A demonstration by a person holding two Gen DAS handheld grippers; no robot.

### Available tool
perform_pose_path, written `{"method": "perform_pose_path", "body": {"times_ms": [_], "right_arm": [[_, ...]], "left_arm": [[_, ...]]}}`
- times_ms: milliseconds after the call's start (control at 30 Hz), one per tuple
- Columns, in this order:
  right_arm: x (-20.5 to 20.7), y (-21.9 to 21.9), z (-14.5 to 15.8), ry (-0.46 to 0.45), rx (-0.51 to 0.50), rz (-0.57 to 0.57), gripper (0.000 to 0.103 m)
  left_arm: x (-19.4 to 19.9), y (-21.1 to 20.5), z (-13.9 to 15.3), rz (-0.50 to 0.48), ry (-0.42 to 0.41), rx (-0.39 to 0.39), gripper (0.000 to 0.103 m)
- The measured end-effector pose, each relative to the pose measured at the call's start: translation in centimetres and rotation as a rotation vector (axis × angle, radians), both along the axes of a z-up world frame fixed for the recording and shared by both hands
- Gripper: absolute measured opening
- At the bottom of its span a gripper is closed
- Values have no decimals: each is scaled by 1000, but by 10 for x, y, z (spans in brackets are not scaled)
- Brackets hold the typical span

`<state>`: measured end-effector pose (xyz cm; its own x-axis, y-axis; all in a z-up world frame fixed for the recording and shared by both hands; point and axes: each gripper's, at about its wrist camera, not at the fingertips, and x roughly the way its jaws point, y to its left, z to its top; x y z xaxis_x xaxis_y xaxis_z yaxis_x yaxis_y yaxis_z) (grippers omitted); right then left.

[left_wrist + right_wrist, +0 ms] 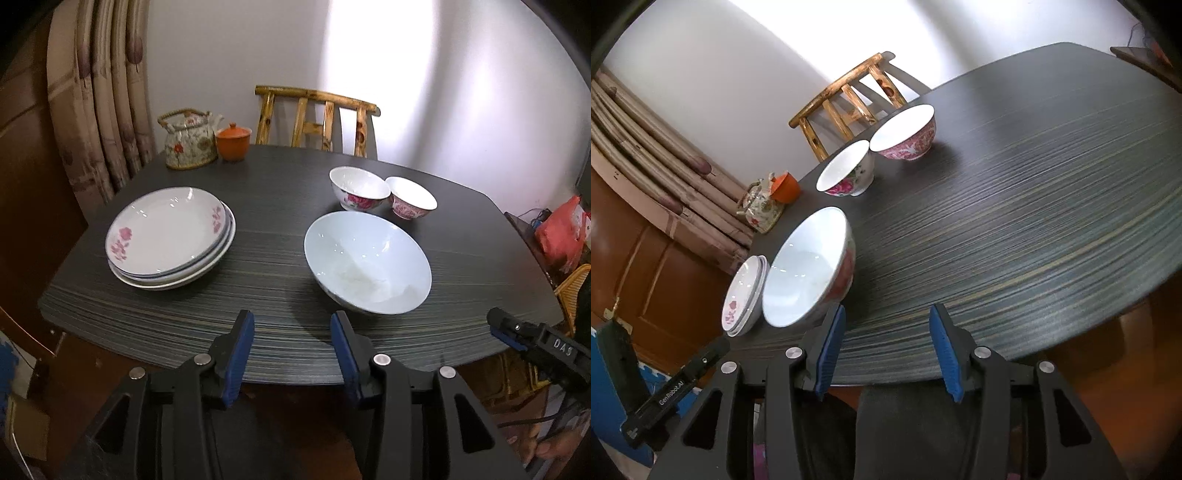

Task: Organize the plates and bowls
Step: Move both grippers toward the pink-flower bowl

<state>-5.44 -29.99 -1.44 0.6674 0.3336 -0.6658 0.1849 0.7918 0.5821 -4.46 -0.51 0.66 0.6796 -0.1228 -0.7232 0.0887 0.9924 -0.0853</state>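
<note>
Now both tongs (pixel 291 321) (pixel 888 317) agape, level.

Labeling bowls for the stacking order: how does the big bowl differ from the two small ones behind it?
The big bowl is wider, pale blue inside, and stands alone nearer the grippers. The two small bowls are white inside, and sit side by side farther back. All are upright, empty, with pink outside.

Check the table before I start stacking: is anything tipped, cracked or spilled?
Nothing is tipped or spilled, and no cracks show. The plates sit stacked, slightly offset. The big bowl and two small bowls stand upright, and both grippers are open.
</note>
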Motion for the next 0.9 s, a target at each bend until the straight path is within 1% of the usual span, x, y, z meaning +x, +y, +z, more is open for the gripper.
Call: {"method": "perform_pose_path", "body": {"times_ms": [67, 167, 233, 300, 333, 367, 433, 500, 600, 667, 733, 767, 833, 900], "right_arm": [[-6, 2, 6, -10, -15, 5, 46], [-10, 0, 16, -32, -22, 0, 46], [-12, -5, 26, -59, -30, -12, 46], [-15, -12, 33, -77, -31, -31, 51], [-16, -16, 35, -83, -23, -41, 58], [-17, -21, 37, -89, -8, -53, 62], [-21, -36, 38, -98, 19, -92, 62], [-23, -45, 40, -107, 18, -113, 62], [-20, -54, 44, -112, -6, -113, 62], [-14, -53, 48, -118, 0, -91, 62], [-5, -46, 52, -125, 2, -52, 62], [-1, -43, 54, -129, -1, -37, 62], [13, -36, 58, -129, 16, 4, 62], [29, -28, 59, -134, 49, 42, 59]], "left_arm": [[-4, -1, 4, 1, -20, 24, 57], [-9, -3, 10, 15, -43, 61, 57], [-10, -3, 16, 19, -59, 70, 57], [-10, -2, 22, 9, -72, 60, 57], [-11, -2, 24, 6, -75, 58, 57], [-11, -1, 26, 2, -77, 56, 57], [-8, -2, 29, -22, -67, 35, 59], [-2, -5, 32, -35, -56, 34, 59], [18, -15, 42, -66, -51, 41, 59], [36, -21, 52, -77, -58, 38, 59], [53, -25, 60, -96, -58, 3, 60], [64, -29, 63, -111, -48, -16, 65], [84, -36, 64, -126, -21, -37, 65], [106, -42, 63, -136, 10, -53, 65]]}}
